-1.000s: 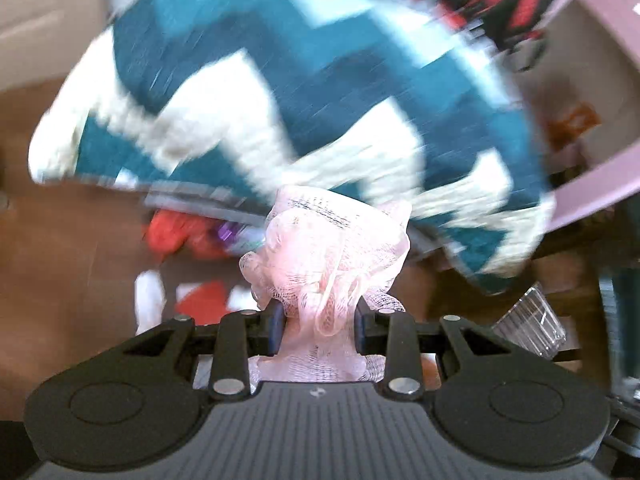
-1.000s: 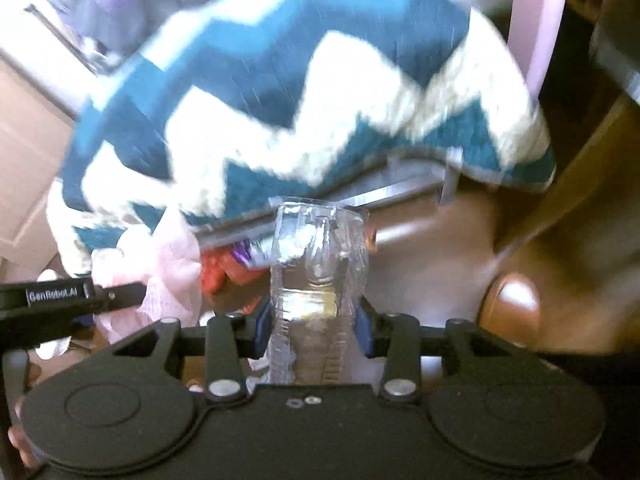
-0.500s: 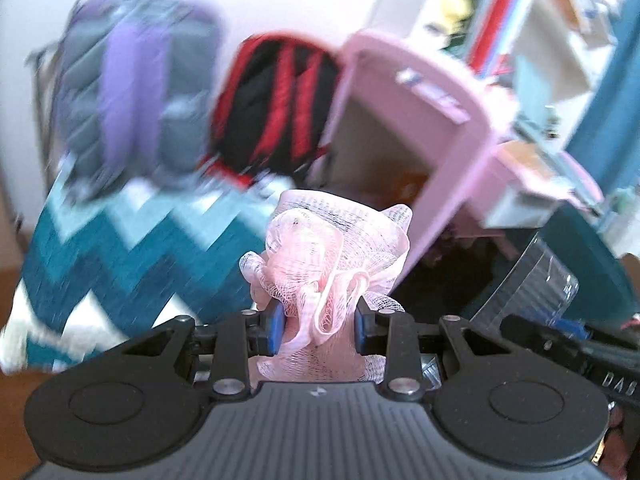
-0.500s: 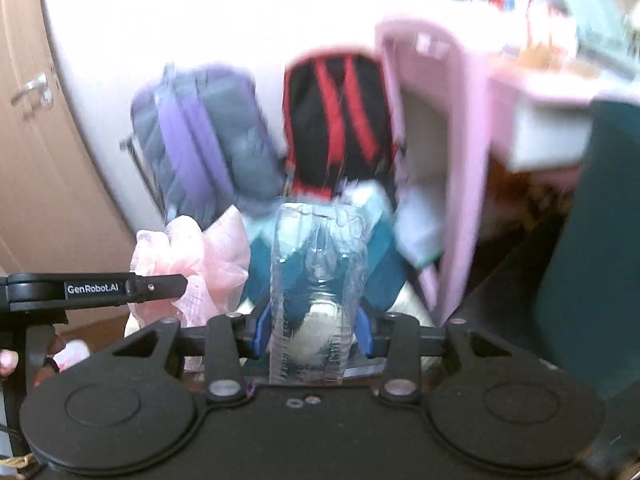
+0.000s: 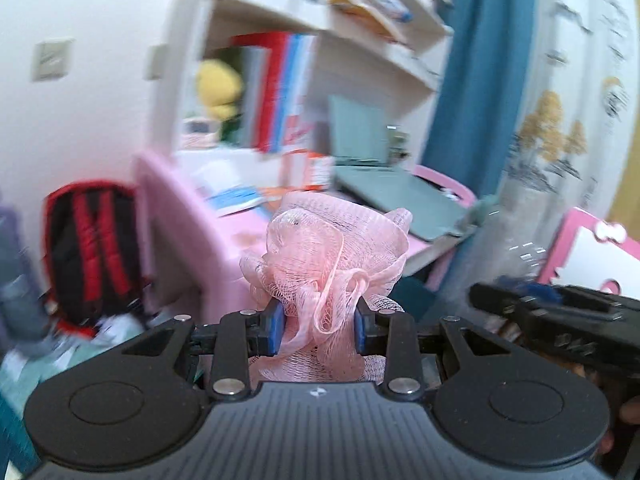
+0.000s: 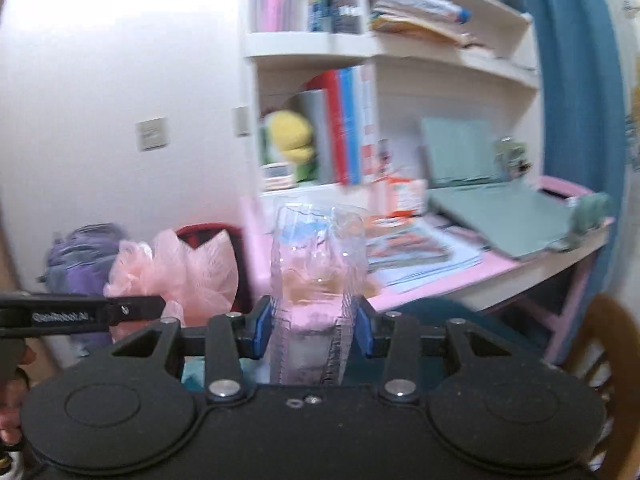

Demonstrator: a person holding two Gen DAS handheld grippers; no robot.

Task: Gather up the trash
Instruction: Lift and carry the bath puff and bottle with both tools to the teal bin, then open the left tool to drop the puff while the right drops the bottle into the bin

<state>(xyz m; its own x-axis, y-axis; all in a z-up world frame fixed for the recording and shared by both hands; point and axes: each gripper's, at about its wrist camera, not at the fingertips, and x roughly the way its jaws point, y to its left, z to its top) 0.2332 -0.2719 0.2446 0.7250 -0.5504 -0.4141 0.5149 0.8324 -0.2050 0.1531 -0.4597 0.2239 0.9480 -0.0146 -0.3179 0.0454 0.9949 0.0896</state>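
While raised before a pink desk [image 6: 472, 276], left gripper [image 5: 319, 328] pinching a pink mesh sponge [image 5: 328, 264] between its blue pads [image 5: 275, 326], the netting bulging up and forward past the fingertips. Right gripper [image 6: 312, 330] pinching a clear crumpled plastic bottle [image 6: 318, 276], held upright between its blue pads [image 6: 260, 330], pressed in on both sides. Seen from the right wrist, the sponge [image 6: 176, 270] just to the left of the bottle, with the other gripper's black finger under it and part of a hand at the left edge. Seen from the left wrist, the other gripper at the right edge, blurred, the bottle faint above it. Behind both: white shelves [image 6: 400, 52] with books and a yellow soft toy [image 6: 290, 136], a grey-green laptop [image 6: 500, 208] and papers on the desk, a blue curtain [image 6: 576, 80] at right. Lower left, a black and red backpack [image 5: 92, 248] against the white wall, a purple backpack [image 6: 80, 256] beside it.
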